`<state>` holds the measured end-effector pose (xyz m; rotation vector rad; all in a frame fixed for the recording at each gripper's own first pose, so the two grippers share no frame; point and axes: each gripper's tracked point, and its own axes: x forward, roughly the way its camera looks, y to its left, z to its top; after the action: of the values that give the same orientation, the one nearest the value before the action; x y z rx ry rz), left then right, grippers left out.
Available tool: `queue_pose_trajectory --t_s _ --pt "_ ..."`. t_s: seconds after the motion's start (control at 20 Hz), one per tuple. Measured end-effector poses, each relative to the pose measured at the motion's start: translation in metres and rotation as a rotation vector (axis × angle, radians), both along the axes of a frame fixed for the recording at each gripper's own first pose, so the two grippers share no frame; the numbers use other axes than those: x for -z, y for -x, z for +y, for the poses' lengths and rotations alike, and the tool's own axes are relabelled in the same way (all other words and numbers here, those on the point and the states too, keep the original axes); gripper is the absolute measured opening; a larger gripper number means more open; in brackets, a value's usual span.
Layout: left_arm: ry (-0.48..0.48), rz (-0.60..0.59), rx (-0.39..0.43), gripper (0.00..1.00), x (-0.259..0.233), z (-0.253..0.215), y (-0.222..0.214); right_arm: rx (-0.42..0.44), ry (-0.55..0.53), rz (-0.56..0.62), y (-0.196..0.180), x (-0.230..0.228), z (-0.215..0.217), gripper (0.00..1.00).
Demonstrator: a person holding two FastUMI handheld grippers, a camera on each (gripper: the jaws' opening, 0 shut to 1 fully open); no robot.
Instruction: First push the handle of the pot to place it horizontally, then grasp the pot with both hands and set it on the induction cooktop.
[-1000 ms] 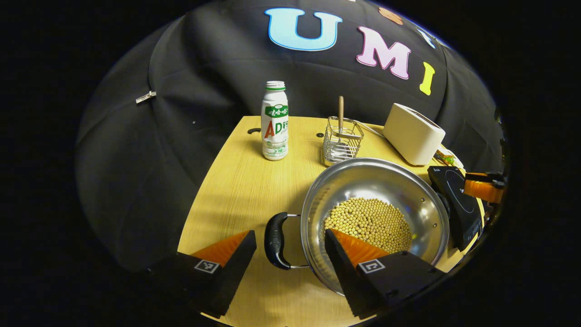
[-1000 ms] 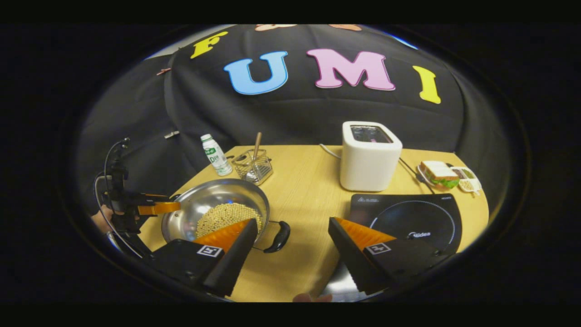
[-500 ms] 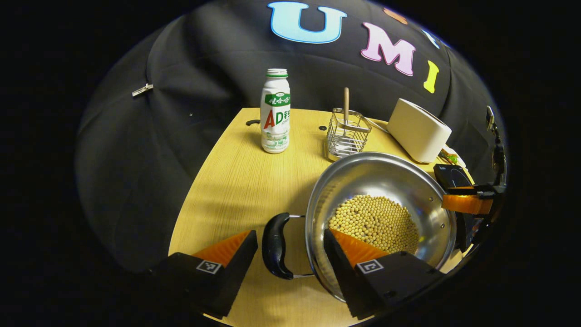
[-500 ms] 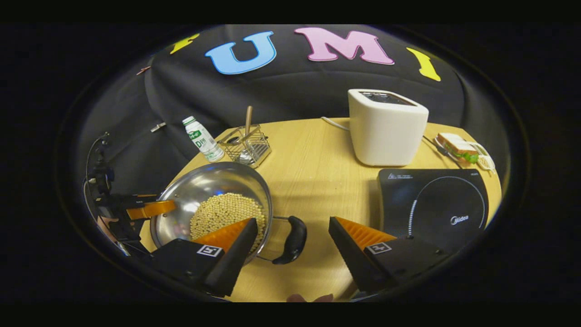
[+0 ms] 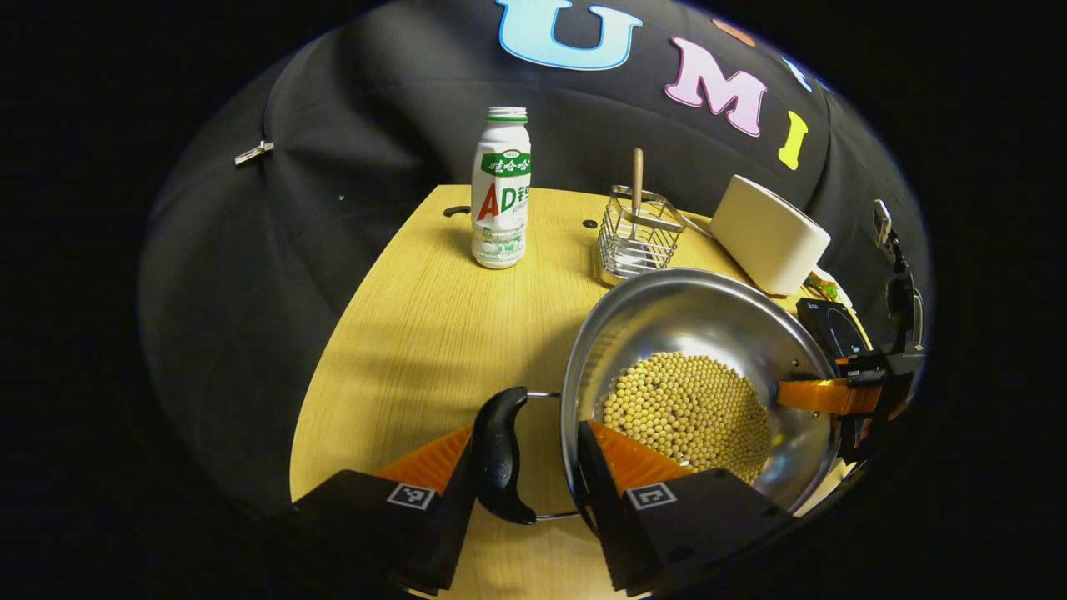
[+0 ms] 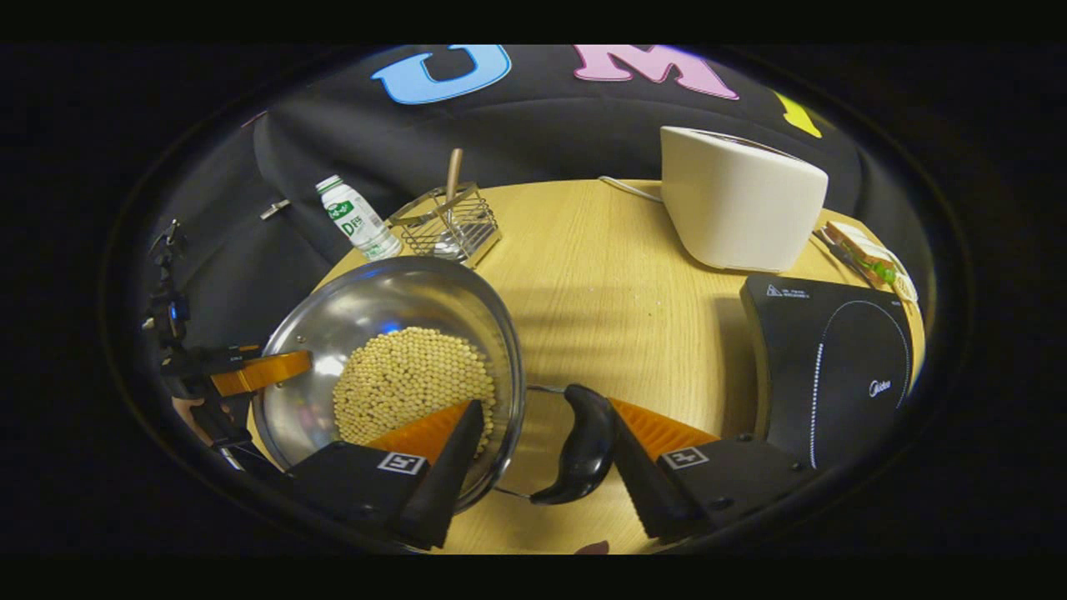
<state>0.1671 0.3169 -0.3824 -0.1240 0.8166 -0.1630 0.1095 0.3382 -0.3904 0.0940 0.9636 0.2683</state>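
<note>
Beside the pot [image 5: 692, 375], our left gripper [image 5: 525, 467] and right gripper [image 6: 542, 442] have narrowed around its handles [image 5: 498, 454], both partly spread; lifting toward the cooktop [image 6: 834, 367] seems next.

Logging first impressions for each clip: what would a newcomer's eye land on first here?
The steel pot, with a heap of pale beans in it, sits near the table's front edge. Each gripper straddles one of its black handles: the left gripper around the handle in the left gripper view, the right gripper around the handle in the right gripper view. The black cooktop waits beside the pot, with a white toaster behind it.
</note>
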Motion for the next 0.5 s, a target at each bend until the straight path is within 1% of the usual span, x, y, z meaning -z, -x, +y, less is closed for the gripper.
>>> queue_pose_trajectory --t_s 0.05,0.1,0.2,0.45,0.5 --pt "0.007 -0.003 -0.001 0.68 -0.0006 -0.0003 0.0001 0.003 0.018 0.006 0.0001 0.0022 -0.0036 0.73" --pt "0.010 0.002 -0.004 0.67 0.0008 -0.0006 0.0028 0.004 0.017 0.011 -0.0003 0.0047 -0.0026 0.74" --pt "0.011 0.004 -0.026 0.66 0.0005 0.0000 0.0032 0.011 0.017 0.022 -0.0026 0.0029 -0.0037 0.71" --pt "-0.020 0.015 -0.035 0.61 -0.0013 -0.0002 0.0075 0.043 0.018 0.043 -0.0048 0.0021 -0.0059 0.61" --pt "-0.019 0.016 -0.041 0.60 -0.0006 -0.0013 0.0081 0.036 0.022 0.044 -0.0045 0.0022 -0.0059 0.60"
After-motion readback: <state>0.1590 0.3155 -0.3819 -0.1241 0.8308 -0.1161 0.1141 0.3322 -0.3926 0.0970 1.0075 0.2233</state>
